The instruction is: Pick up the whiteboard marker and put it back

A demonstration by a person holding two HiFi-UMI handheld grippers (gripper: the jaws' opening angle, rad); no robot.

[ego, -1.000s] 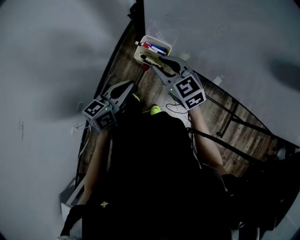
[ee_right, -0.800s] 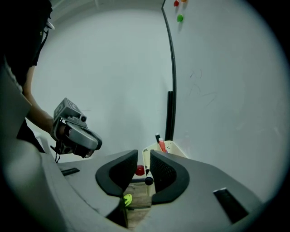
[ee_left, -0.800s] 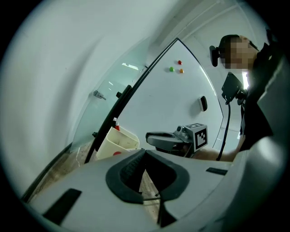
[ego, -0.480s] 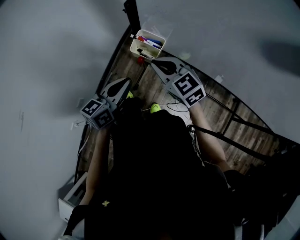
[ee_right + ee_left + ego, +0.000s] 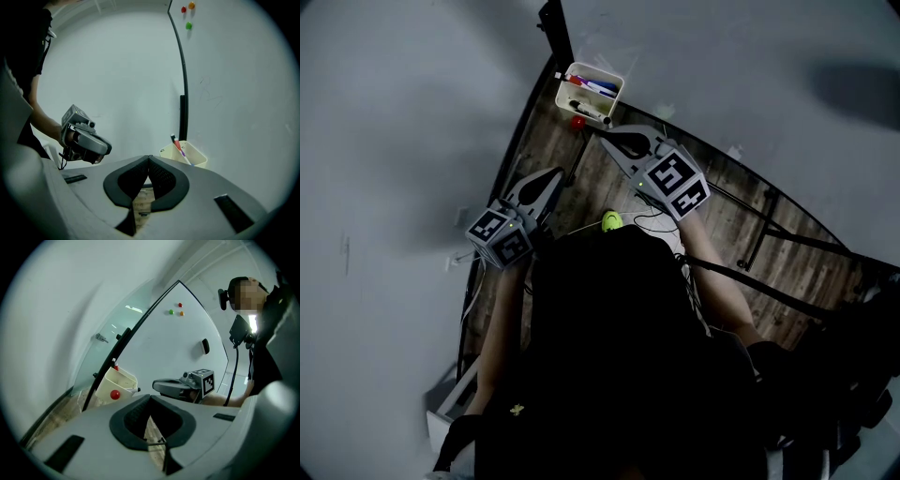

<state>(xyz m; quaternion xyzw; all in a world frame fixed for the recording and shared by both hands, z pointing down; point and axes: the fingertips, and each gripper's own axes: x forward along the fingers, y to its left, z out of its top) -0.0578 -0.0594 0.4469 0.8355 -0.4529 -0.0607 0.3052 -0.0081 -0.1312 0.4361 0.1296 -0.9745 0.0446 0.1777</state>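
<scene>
A cream marker tray [image 5: 612, 82] hangs at the whiteboard's lower edge and holds several markers [image 5: 592, 87], one with a red cap [image 5: 176, 143]. A red round magnet [image 5: 114, 394] sits on the tray's front. My right gripper [image 5: 605, 141] is just short of the tray, shut, with nothing between its jaws; its tips meet in its own view [image 5: 149, 159]. My left gripper [image 5: 558, 173] hangs lower left of the tray, also shut and empty [image 5: 150, 397]. Each gripper shows in the other's view, the right gripper [image 5: 180, 386] and the left gripper [image 5: 86, 143].
The whiteboard [image 5: 154, 338] carries three small coloured magnets [image 5: 179, 305] and a black eraser [image 5: 205, 346]. Below lies a wooden floor [image 5: 600, 178] with black stand legs [image 5: 759, 239], a cable and a yellow-green object [image 5: 611, 220].
My right gripper has drawn back from the tray, where its tips stood a second ago, and its jaws have closed. The left gripper has shifted a little.
</scene>
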